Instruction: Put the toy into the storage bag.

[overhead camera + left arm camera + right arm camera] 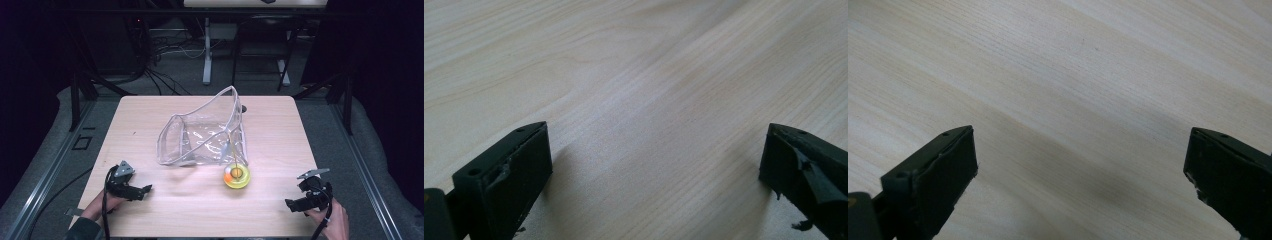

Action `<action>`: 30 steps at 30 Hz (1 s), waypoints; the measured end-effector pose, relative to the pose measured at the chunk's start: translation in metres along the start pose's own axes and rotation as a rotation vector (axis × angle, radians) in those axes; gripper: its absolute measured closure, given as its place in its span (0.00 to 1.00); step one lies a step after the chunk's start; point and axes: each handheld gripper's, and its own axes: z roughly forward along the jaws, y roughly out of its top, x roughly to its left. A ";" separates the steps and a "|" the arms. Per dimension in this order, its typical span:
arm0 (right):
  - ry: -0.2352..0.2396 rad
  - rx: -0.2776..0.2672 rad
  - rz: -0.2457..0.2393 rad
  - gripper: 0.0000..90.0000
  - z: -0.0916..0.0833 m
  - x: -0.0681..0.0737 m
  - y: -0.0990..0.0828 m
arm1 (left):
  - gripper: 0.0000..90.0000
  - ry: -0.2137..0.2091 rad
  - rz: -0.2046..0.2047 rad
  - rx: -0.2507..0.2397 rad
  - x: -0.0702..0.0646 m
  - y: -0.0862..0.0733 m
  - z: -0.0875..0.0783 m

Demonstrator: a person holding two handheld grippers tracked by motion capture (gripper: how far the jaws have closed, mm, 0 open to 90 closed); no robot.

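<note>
A clear plastic zip pouch [202, 136] stands open in the middle of the wooden table [150, 115], its mouth held up by a white zipper rim. Just in front of its right corner lies a small yellow translucent ring-shaped object [236, 176] with an orange part inside. My left gripper [145, 190] rests low at the front left, jaws wide apart over bare wood [649, 125] with nothing between them. My right gripper [290, 204] sits at the front right, pointing left, also open over bare wood [1073, 110].
Beyond the table's far edge stand the legs of another desk [207, 50] with cables on the grey floor [165, 75]. Black frame posts [75, 95] flank the table on both sides. The person's hands [335, 220] come in at the bottom corners.
</note>
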 end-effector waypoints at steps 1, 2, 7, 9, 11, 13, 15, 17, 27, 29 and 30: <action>0.000 0.000 0.003 0.00 -0.001 0.000 0.000 | 0.00 0.000 -0.001 -0.001 0.000 0.000 0.000; 0.004 -0.007 0.005 0.00 -0.002 0.001 0.000 | 0.00 0.000 0.000 0.000 0.000 0.000 0.000; 0.016 -0.012 -0.014 0.01 -0.006 0.006 0.006 | 0.00 0.001 0.002 -0.001 0.000 -0.001 -0.001; 0.019 -0.006 -0.022 0.01 -0.007 0.009 0.010 | 0.00 0.004 -0.003 -0.002 -0.001 -0.001 -0.001; 0.036 -0.012 -0.029 0.01 -0.009 0.012 0.013 | 0.00 0.004 -0.001 -0.002 -0.001 -0.002 -0.001; 0.043 -0.019 -0.042 0.01 -0.012 0.016 0.017 | 0.00 0.005 -0.001 -0.003 -0.001 -0.002 -0.001; 0.046 -0.024 -0.057 0.01 -0.014 0.020 0.019 | 0.00 0.005 -0.002 -0.003 -0.001 -0.002 -0.001; 0.052 -0.025 -0.064 0.01 -0.016 0.022 0.021 | 0.00 0.004 -0.001 -0.003 -0.001 -0.002 -0.001; 0.084 -0.039 -0.123 0.00 -0.030 0.037 0.037 | 0.00 0.006 -0.003 -0.003 -0.002 -0.002 -0.002; 0.093 -0.043 -0.136 0.00 -0.031 0.041 0.041 | 0.00 0.006 -0.003 -0.003 -0.002 -0.002 -0.002; 0.099 -0.043 -0.141 0.00 -0.032 0.043 0.043 | 0.00 0.007 -0.003 -0.003 -0.002 -0.002 -0.002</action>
